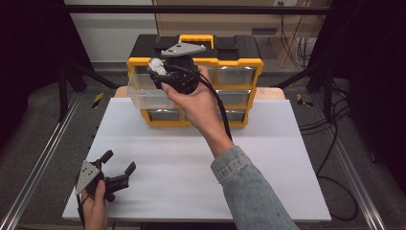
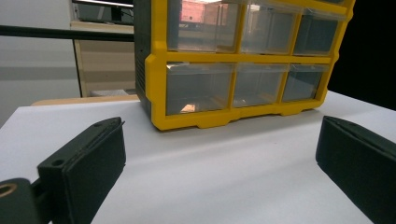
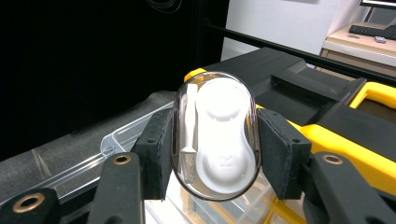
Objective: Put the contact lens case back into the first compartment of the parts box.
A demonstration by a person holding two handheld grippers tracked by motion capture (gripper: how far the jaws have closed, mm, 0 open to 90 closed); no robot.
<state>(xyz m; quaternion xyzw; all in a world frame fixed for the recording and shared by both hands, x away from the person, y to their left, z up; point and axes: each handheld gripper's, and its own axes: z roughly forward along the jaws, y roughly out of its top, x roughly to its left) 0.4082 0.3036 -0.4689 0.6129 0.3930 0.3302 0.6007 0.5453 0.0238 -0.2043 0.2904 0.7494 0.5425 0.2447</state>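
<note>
Clear case (image 3: 215,135) clamped between right fingers (image 3: 159,154)

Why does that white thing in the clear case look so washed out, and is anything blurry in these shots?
In the right gripper view the clear case, clamped in the right claw, is overexposed against a black background. In the left gripper view the open left claw looks soft up close, and the organizer drawers show glare. The high view is dim at its edges.

Glossy clear plastic case (image 3: 215,135), matt white board (image 1: 191,167)
</note>
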